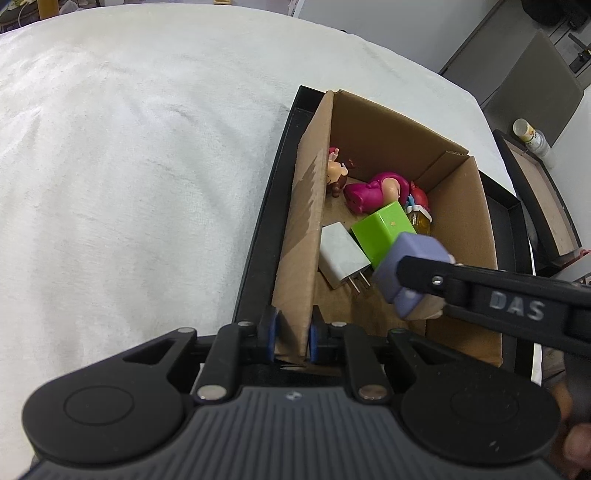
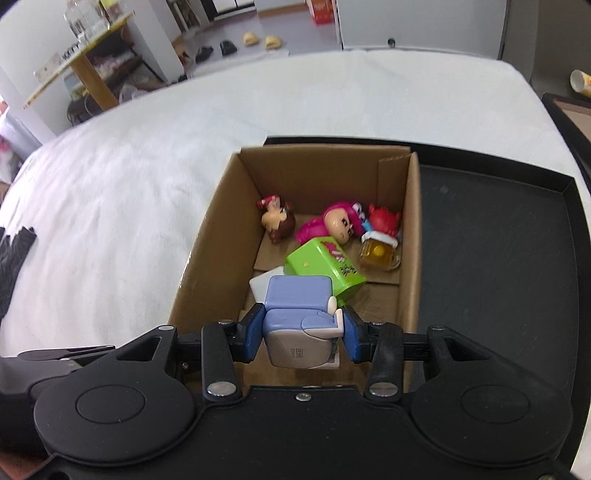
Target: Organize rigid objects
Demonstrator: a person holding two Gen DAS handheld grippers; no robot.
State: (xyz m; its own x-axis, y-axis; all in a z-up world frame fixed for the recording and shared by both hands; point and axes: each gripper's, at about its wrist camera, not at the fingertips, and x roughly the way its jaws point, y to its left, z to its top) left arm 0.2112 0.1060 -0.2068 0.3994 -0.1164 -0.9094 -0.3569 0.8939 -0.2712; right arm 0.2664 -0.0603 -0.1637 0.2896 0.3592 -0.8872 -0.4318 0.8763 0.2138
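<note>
Black right gripper (image 1: 424,273), holding a lilac toy (image 2: 299,314), reads "DAS".

One cardboard box (image 2: 207,236), four figurines (image 2: 277,219), two chargers (image 1: 341,254)

A room with a wide surface covered in white cloth, and furniture around its far edges.

The white cloth (image 2: 122,177) was plush and softly creased and filled most of both views under even, bright light. Beyond its far edge, in the right wrist view, lay a pale floor (image 2: 280,33) with several shoes (image 2: 227,47) and a pair of tan slippers (image 2: 262,40) on it. By the far left corner stood a wooden shelf unit (image 2: 86,51) bearing a glass jar (image 2: 83,20). A white wall panel (image 2: 417,22) rose behind. In the left wrist view, grey cabinets (image 1: 532,77) stood past the far right corner.
</note>
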